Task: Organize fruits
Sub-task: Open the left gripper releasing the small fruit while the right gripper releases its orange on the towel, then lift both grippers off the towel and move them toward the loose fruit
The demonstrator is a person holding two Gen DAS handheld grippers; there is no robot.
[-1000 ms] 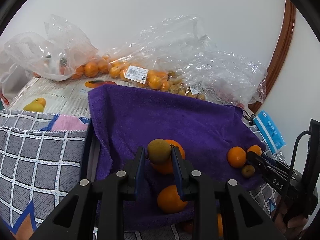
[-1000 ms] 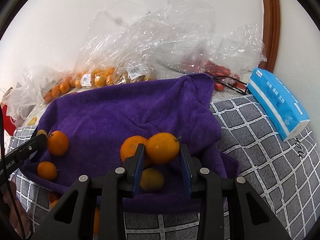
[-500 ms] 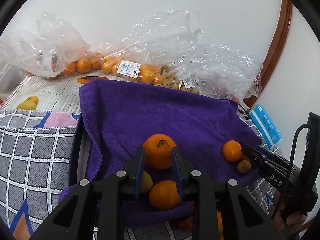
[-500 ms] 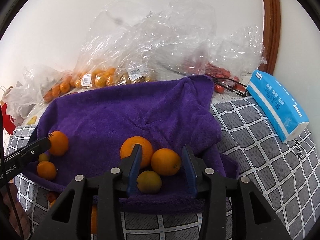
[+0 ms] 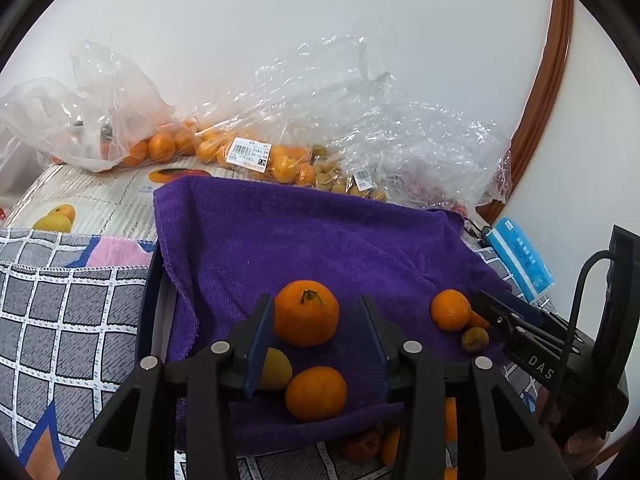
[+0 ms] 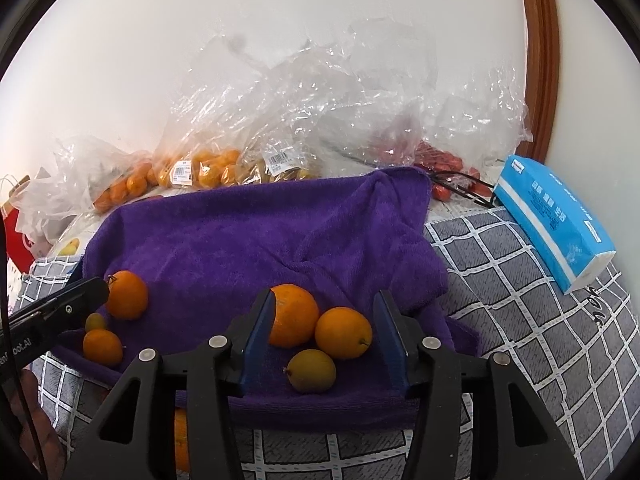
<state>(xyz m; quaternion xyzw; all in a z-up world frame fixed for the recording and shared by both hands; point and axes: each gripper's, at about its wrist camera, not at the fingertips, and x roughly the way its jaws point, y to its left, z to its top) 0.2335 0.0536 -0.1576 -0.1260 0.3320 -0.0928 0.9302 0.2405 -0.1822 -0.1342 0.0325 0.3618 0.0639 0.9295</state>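
Observation:
A purple towel (image 5: pixel 320 240) (image 6: pixel 240 240) carries two small fruit groups. In the left wrist view, my left gripper (image 5: pixel 316 312) is open around a large orange (image 5: pixel 306 318); a smaller orange (image 5: pixel 316 394) and a yellow-green fruit (image 5: pixel 276 370) lie just below it. In the right wrist view, my right gripper (image 6: pixel 324 312) is open above a big orange (image 6: pixel 294 316), a smaller orange (image 6: pixel 343 333) and a yellow-green fruit (image 6: pixel 313 371). The left gripper also shows at the left of the right wrist view (image 6: pixel 94 290), beside its group.
Clear plastic bags of oranges (image 5: pixel 248 156) (image 6: pixel 200 168) and small yellow fruit line the back wall. A blue tissue pack (image 6: pixel 556 220) (image 5: pixel 520 256) lies at the right. A grey checked cloth (image 6: pixel 540 340) covers the surface. More fruit (image 5: pixel 384 440) lies under the towel's front edge.
My left gripper let go of the green-brown fruit and opened around the large orange. My right gripper released its orange onto the towel and opened wide.

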